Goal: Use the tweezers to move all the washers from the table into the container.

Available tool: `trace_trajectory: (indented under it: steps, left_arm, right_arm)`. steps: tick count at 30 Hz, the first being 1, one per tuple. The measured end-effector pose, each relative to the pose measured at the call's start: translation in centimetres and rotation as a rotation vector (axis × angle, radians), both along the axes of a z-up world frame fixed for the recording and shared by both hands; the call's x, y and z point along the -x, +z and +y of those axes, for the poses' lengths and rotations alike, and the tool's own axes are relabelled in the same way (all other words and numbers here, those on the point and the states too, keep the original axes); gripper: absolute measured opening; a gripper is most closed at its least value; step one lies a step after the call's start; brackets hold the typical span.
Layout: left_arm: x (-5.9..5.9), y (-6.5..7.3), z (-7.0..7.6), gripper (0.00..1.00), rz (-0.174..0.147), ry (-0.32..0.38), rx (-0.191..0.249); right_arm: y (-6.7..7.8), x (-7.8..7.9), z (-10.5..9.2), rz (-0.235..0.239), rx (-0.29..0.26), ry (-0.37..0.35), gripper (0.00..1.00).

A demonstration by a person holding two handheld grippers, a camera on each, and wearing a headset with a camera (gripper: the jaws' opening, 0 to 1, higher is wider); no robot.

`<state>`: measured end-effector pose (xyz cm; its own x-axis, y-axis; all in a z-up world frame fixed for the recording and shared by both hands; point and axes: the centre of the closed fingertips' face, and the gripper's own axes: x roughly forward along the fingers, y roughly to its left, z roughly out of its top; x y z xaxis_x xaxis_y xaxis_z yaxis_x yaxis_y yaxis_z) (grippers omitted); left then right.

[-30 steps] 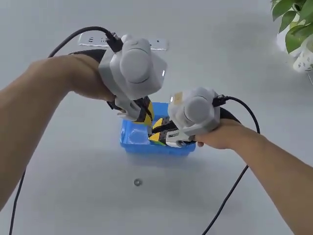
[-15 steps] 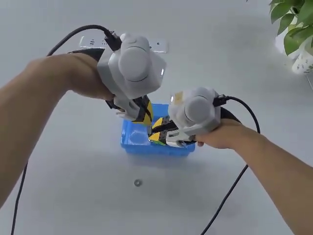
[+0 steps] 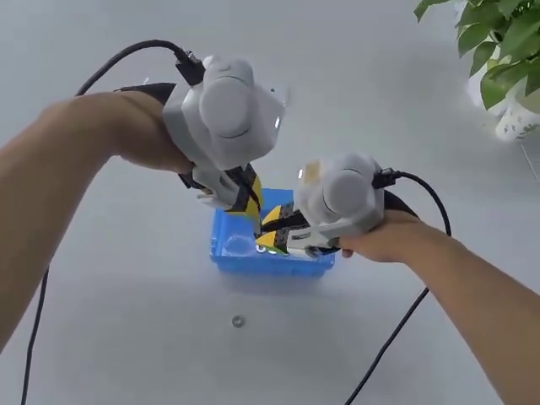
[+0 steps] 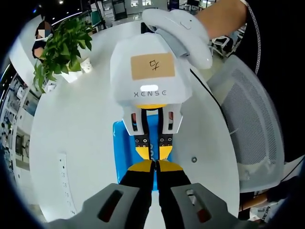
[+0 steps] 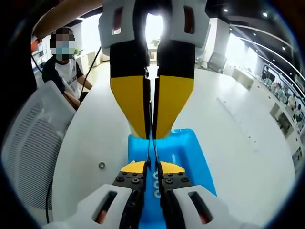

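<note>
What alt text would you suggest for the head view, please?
The left tool and right tool, each hand-held, converge over a blue container on a grey table. One washer lies outside it, nearer the viewer.

The container (image 3: 226,251) is bright blue, the table (image 3: 126,337) pale grey, the washer (image 3: 238,321) silvery. The left gripper (image 4: 155,164) and right gripper (image 5: 151,166) have yellow-and-black jaws. The far-right plant (image 3: 498,42) is green.
</note>
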<state>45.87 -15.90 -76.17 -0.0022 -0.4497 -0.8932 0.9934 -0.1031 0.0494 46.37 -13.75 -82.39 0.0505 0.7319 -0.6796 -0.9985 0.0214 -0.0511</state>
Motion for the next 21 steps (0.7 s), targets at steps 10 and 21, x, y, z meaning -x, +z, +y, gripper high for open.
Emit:
trace_trajectory:
  steps: [10,21]
  left_arm:
    - [0.8,1.4,0.0,0.05,-0.010,-0.002,-0.002]
    - [2.1,2.7,-0.2,0.05,-0.022,-0.003,-0.005]
  right_arm:
    - [1.5,0.8,0.1,-0.025,-0.011,-0.001,0.10]
    - [2.8,2.0,-0.1,-0.043,-0.024,-0.005,0.10]
